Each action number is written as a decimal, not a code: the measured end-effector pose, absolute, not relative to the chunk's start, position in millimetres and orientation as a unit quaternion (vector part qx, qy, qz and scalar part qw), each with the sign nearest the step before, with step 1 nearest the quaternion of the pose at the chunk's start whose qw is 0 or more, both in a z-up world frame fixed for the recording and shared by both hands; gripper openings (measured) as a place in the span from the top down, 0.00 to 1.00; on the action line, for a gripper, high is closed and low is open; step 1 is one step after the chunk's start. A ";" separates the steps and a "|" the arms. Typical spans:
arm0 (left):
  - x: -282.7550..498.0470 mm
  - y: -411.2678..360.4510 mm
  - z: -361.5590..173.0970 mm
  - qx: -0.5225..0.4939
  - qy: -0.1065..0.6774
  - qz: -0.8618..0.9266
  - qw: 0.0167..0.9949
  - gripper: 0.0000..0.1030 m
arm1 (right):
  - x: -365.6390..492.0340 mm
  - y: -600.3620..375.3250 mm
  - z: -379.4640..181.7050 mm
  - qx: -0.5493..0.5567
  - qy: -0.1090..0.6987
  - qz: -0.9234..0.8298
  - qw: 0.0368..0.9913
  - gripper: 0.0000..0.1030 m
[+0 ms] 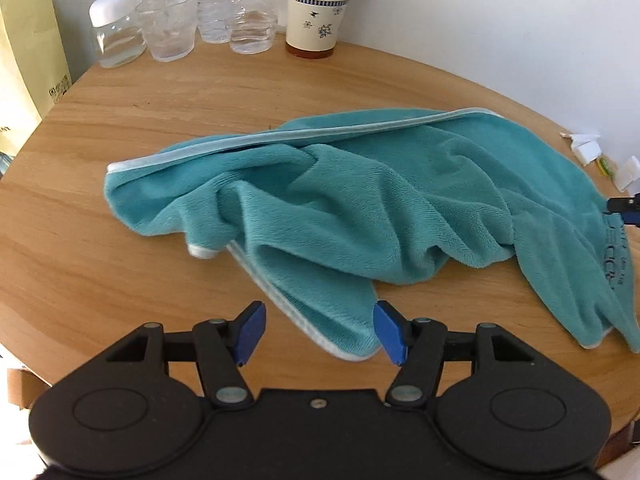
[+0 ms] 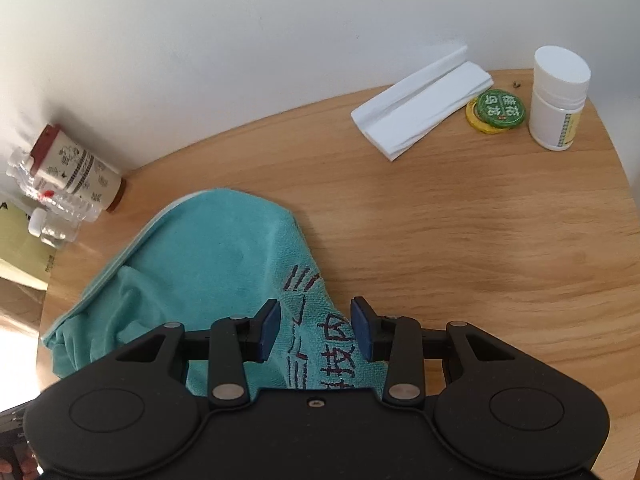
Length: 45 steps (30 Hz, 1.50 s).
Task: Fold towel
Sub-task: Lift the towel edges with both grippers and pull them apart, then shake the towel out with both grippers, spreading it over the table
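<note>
A teal towel (image 1: 360, 200) with pale piping lies crumpled on the round wooden table (image 1: 120, 240). One of its corners reaches toward me and lies between the blue pads of my left gripper (image 1: 320, 332), which stands open just above the table. In the right wrist view the towel (image 2: 208, 264) shows dark embroidered characters, and that lettered edge runs between the pads of my right gripper (image 2: 315, 330), also open. The tip of the right gripper (image 1: 624, 210) shows at the far right edge of the left wrist view, at the towel's side.
Clear plastic bottles (image 1: 216, 4), a small jar (image 1: 114, 28) and a patterned paper cup (image 1: 316, 8) stand at the table's back by the wall. In the right wrist view, a folded white paper (image 2: 420, 104), a green tin (image 2: 498, 110) and a white pill bottle (image 2: 558, 96) sit on the table.
</note>
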<state>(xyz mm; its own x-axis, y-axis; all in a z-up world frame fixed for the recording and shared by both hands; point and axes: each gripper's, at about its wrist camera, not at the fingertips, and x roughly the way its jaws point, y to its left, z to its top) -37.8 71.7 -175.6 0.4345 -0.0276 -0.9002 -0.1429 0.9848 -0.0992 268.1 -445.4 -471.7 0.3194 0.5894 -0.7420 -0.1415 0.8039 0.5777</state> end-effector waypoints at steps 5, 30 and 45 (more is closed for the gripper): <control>-28.5 59.4 -190.4 -0.068 0.550 0.036 0.832 0.63 | 275.1 -434.9 -478.5 0.196 0.543 0.242 0.780 0.58; -37.8 153.5 -165.6 0.099 0.569 0.121 0.808 0.92 | 265.6 -456.4 -412.6 0.103 0.476 0.087 0.869 0.89; -28.9 159.9 -171.9 0.101 0.561 0.086 0.817 0.91 | 172.8 -488.7 -420.0 0.089 0.521 0.048 0.847 0.58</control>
<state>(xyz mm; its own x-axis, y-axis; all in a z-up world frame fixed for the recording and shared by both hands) -28.9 159.9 -171.9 0.3554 0.2533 -0.8997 -0.0270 0.9649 0.2610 172.8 -488.7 -420.0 0.4515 0.1740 -0.8751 0.0116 0.9796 0.2007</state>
